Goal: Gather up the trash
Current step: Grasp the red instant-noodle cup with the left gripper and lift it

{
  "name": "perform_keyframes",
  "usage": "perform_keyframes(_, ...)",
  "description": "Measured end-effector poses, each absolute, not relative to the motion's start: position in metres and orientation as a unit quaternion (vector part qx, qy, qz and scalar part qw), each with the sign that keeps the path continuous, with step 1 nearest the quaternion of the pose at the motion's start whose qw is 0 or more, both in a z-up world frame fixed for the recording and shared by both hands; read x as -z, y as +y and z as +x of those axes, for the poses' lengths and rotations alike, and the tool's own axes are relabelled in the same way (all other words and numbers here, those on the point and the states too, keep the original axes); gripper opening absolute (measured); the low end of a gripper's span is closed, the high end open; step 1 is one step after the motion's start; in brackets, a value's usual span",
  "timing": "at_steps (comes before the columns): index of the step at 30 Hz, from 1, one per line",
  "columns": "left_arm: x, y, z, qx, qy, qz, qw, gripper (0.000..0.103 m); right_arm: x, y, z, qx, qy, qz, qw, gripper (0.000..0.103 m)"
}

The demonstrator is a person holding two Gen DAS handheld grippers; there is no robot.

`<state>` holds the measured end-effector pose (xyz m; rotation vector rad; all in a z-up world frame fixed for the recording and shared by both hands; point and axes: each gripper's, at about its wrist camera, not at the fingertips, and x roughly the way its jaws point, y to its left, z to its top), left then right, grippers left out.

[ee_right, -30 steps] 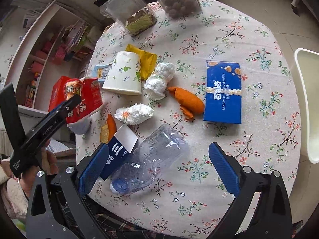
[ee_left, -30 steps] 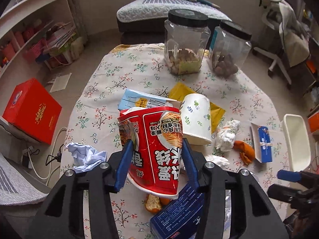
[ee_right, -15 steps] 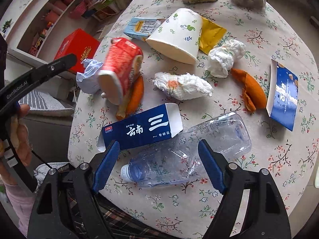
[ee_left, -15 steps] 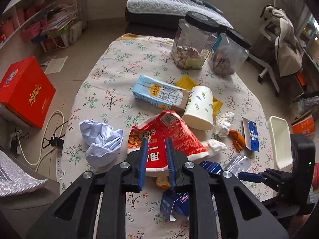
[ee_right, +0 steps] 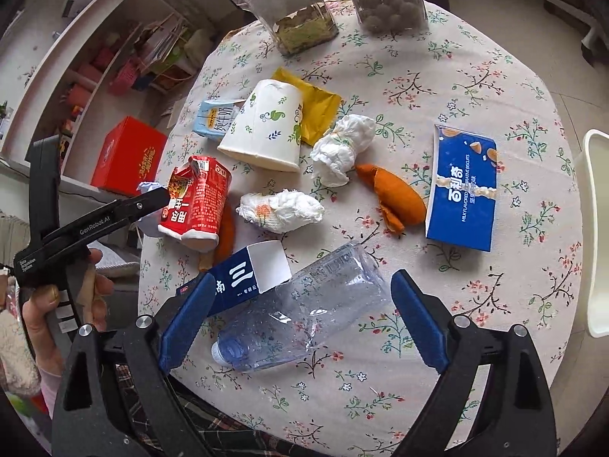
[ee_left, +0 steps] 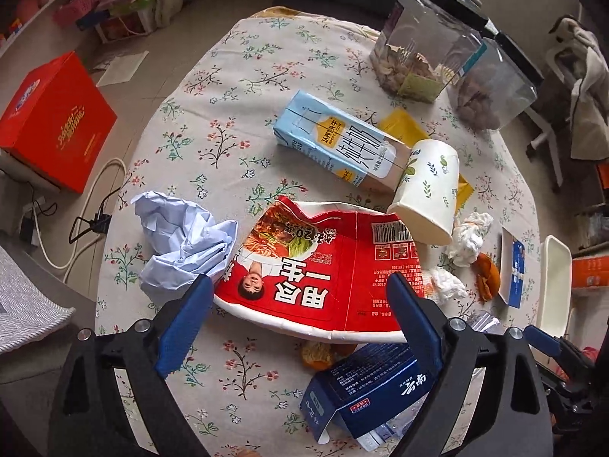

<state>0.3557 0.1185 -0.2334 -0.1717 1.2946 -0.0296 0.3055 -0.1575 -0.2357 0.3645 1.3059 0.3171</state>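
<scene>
Opening wide — left gripper (ee_left: 300,308) over crushed noodle cup (ee_left: 323,266), right gripper (ee_right: 300,316) over empty bottle (ee_right: 300,316).

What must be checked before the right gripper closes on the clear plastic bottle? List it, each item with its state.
1. Right gripper jaws opening, pads pressing nothing: ok.
2. Clear plastic bottle lies between its fingers: ok.
3. Bottle free of neighbours: not ok; the dark blue box lies against it beside one finger and might get caught.
4. Left gripper out of the way, jaws opening, crushed red noodle cup lying on the table unpressed: ok.
5. Place to drop the trash: cannot tell, none in view.
</scene>
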Motion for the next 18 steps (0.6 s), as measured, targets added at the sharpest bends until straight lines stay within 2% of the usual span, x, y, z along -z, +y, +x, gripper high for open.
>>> perform_keyframes(4, 0.219, 0.099, 0.351, 0.040, 0.588, -0.083, 0.803, 0.089, 0.228, -0.166, 0.305, -0.131, 0.590, 0.165, 0.779, 0.091)
perform_keyframes(8, 0.221, 0.056, 0.355, 0.010, 0.581, -0.002, 0.814, 0.090, 0.223, -0.181, 0.307, -0.110, 0.577, 0.171, 0.791, 0.092)
perform_keyframes(11, 0.239, 0.029, 0.360, -0.006, 0.590, 0.046, 0.806, 0.090, 0.224, -0.194, 0.307, -0.091, 0.574, 0.175, 0.795, 0.092)
perform_keyframes(15, 0.271, 0.006, 0.363, -0.057, 0.584, 0.169, 0.792, 0.089, 0.230, -0.205, 0.308, -0.073, 0.579, 0.182, 0.792, 0.092)
perform_keyframes(16, 0.278, 0.009, 0.364, -0.056, 0.593, 0.170, 0.785, 0.085, 0.231, -0.206, 0.309, -0.073, 0.580, 0.184, 0.790, 0.092)
perform_keyframes(17, 0.282, 0.015, 0.365, -0.045, 0.606, 0.155, 0.779, 0.066, 0.231, -0.205, 0.309, -0.076, 0.580, 0.185, 0.790, 0.092)
perform_keyframes(18, 0.282, 0.021, 0.364, -0.039, 0.611, 0.145, 0.777, 0.052, 0.230, -0.204, 0.309, -0.081, 0.579, 0.184, 0.790, 0.092)
